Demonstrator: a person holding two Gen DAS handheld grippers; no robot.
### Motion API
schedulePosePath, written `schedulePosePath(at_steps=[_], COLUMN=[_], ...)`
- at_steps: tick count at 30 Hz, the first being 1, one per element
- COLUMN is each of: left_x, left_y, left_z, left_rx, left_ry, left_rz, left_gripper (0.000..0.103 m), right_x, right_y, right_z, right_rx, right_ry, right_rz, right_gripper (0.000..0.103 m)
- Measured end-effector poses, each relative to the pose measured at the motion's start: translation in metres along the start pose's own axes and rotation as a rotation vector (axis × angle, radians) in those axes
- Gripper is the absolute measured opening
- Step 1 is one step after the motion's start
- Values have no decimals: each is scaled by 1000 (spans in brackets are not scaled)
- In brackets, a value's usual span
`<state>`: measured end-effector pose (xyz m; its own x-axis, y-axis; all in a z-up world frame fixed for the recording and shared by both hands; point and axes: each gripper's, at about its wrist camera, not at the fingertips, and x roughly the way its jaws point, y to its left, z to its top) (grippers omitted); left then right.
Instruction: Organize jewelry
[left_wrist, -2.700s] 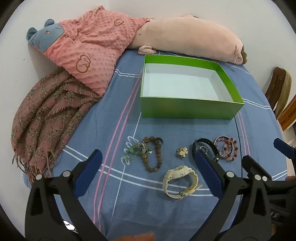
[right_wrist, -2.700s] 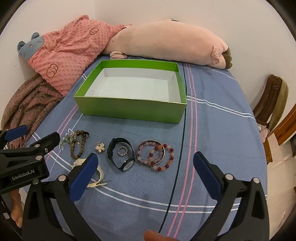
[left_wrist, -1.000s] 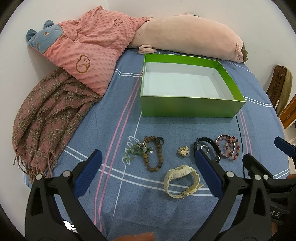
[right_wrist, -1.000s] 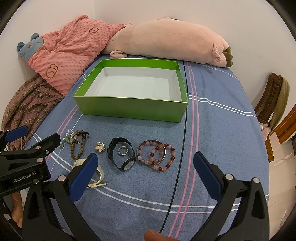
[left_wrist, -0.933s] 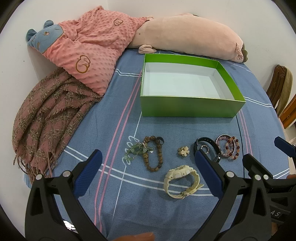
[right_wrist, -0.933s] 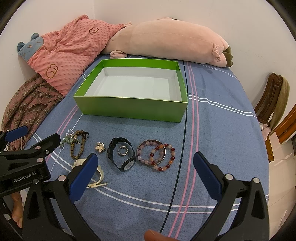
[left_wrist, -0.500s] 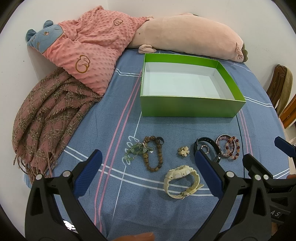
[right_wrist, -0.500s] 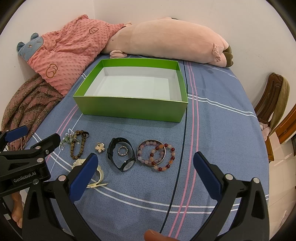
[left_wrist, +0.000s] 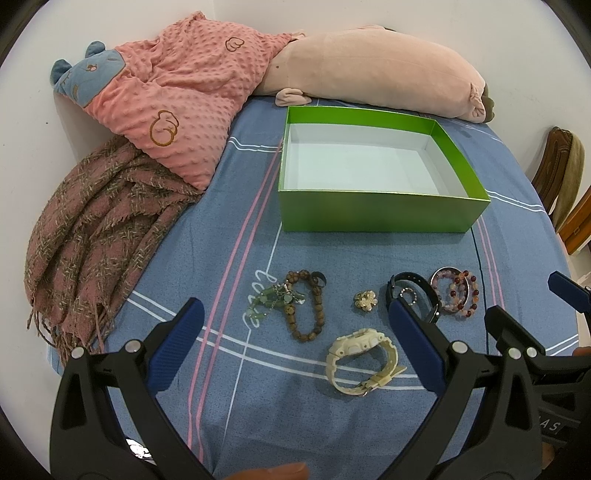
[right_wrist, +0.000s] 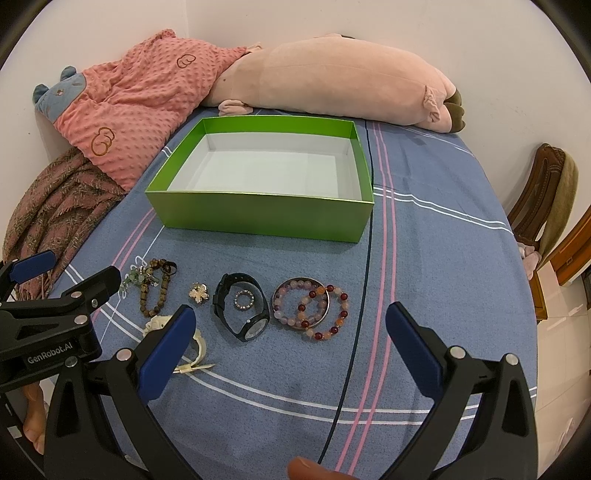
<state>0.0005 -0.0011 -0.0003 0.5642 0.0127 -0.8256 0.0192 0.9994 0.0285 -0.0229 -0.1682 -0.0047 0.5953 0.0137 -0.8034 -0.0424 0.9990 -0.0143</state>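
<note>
- Left wrist view: the left gripper (left_wrist: 295, 325) gapes wide and empty at the bottom; jewelry lies mid-frame, cream watch (left_wrist: 364, 361) lowest, green box (left_wrist: 380, 214) above.
- Right wrist view: the right gripper (right_wrist: 291, 325) is spread apart, holding nothing; black watch (right_wrist: 242, 308) and bead bracelets (right_wrist: 314, 308) at centre, box (right_wrist: 258, 216) above them.

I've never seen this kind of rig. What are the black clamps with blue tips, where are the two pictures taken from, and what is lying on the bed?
There is no robot here: a person holds a two-finger gripper in each hand, and each carries a fisheye camera looking along its fingers. One picture comes from the left gripper, the other from the right gripper. Both are open and hold nothing. On the blue striped bedsheet stands an empty green cardboard box. In front of it lie a brown wooden bead bracelet, a green stone charm chain, a small gold flower brooch, a black wristwatch with a small sparkly ring inside its strap, two red and pink bead bracelets and a cream plastic wristwatch.
</note>
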Motion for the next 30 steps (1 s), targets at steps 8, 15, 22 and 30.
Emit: schedulePosePath(at_steps=[8,15,22,30], left_x=[2,2,3,5], left_y=[2,2,3,1], left_z=[0,0,0,-2], left_rx=[-1,0,0,3], left_ry=[2,3,3,9], left_rz=[0,0,1,1], left_gripper=[101,101,101,101], right_x=[0,1,1,1], right_y=[0,1,0,0], right_z=[0,-1,0,0], right_rx=[-1,1,1,1], right_ry=[0,1,0,2], right_rz=[0,3,3,4], right_gripper=[102,102,102,102])
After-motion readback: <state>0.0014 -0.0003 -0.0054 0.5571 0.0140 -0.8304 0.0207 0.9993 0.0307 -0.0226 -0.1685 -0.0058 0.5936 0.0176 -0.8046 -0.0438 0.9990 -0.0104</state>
